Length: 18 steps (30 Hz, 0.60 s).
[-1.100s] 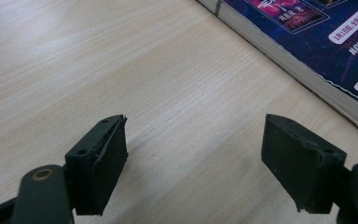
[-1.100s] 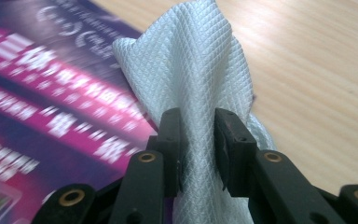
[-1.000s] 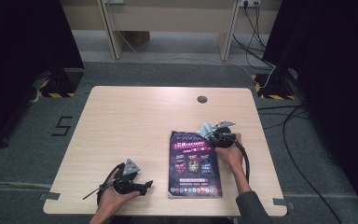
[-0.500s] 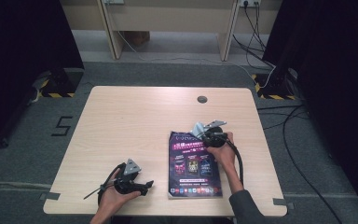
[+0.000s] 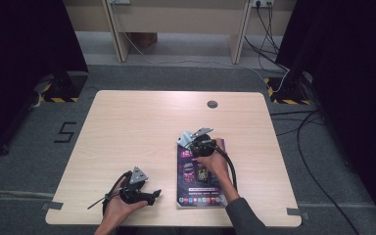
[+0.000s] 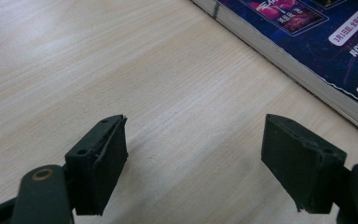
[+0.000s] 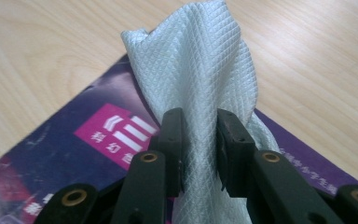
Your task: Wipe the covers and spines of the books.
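Observation:
A dark purple book lies on the wooden table, front right of centre. My right gripper is over the book's far left corner, shut on a pale waffle-weave cloth. In the right gripper view the cloth is bunched between the jaws of the right gripper and droops onto the book's cover. My left gripper rests near the table's front edge, left of the book. In its own view the left gripper stands open over bare wood, with the book's page edge ahead.
A round cable hole sits near the table's far edge. Cables trail on the grey carpet to the right. Wooden furniture legs stand beyond the table, with dark curtains on both sides.
My right gripper has slid left along the far end of the book, dragging the cloth with it. The left gripper has stayed where it was.

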Motion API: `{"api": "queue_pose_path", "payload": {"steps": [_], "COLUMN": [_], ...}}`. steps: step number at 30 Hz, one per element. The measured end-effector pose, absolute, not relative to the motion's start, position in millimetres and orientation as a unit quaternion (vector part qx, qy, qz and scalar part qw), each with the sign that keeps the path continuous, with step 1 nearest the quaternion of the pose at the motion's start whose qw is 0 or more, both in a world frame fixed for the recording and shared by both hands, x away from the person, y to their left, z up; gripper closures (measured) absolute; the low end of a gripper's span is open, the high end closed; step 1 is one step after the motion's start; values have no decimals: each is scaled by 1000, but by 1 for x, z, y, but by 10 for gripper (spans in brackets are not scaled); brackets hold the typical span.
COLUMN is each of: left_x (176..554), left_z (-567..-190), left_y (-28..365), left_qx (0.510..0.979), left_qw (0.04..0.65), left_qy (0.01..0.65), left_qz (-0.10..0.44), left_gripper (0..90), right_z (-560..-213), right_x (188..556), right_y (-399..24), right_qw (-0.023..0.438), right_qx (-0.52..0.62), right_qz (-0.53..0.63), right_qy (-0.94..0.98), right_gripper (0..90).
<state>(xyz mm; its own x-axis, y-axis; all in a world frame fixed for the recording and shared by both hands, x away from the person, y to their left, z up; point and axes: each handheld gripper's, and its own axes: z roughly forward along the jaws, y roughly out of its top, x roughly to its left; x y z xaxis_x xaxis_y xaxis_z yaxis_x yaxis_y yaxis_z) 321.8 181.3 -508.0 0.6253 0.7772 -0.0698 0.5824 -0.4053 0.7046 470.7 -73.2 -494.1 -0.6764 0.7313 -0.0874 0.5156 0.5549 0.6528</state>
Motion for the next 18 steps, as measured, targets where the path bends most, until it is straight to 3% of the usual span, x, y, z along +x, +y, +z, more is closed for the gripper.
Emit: {"api": "queue_pose_path", "payload": {"steps": [18], "left_x": [321], "left_z": [-508], "left_y": [181], "left_qx": [829], "left_qw": [357], "left_qy": [409], "left_qz": [136], "left_gripper": [216], "right_z": [-492], "right_x": [466], "right_y": [-56], "right_qw": [162], "right_qx": [334], "right_qz": [298], "right_qy": [879], "right_gripper": [740]}}
